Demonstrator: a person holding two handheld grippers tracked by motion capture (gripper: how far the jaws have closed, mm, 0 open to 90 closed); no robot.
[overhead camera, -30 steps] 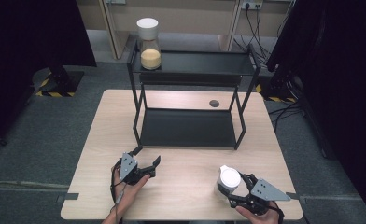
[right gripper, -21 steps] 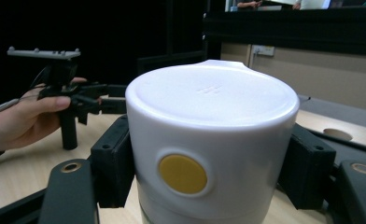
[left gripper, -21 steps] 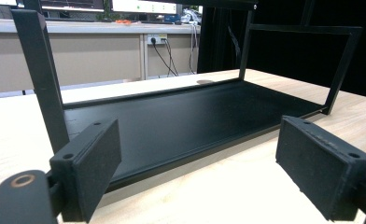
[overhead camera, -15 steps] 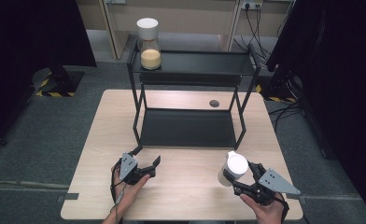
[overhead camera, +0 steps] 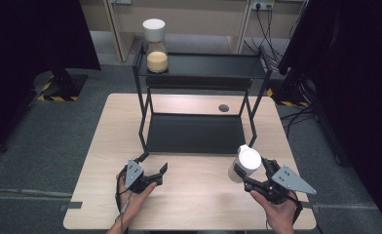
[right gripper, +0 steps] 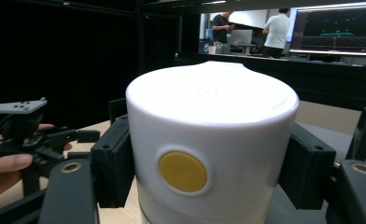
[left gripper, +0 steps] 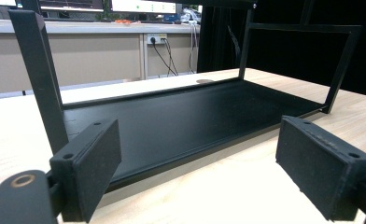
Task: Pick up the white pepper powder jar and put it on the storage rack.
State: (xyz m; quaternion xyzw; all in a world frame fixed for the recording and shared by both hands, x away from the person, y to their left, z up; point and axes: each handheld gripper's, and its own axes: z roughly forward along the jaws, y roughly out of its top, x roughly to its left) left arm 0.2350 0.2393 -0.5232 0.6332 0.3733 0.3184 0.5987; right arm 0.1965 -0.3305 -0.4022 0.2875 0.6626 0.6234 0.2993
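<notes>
Jar (overhead camera: 243, 164) with the white lid, clamped tight in my right gripper (overhead camera: 254, 171), had just lifted off the table (overhead camera: 199, 204) before the black rack (overhead camera: 194, 132), ready for shelving, while my left gripper (overhead camera: 155, 165) waited open and empty.

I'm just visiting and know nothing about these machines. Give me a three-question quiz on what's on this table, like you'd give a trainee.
1. True or false: the right tongs are closed on the white-lidded jar.
2. Where does the jar of yellow grains stand? A) on the table B) on the rack's top shelf C) on the rack's bottom shelf
3. Fill in: the left tongs are open and hold ____.

Key: 1 true, the pads press on its sides. 2 B, at the shelf's left end. 3 nothing; they sit just in front of the rack.
</notes>
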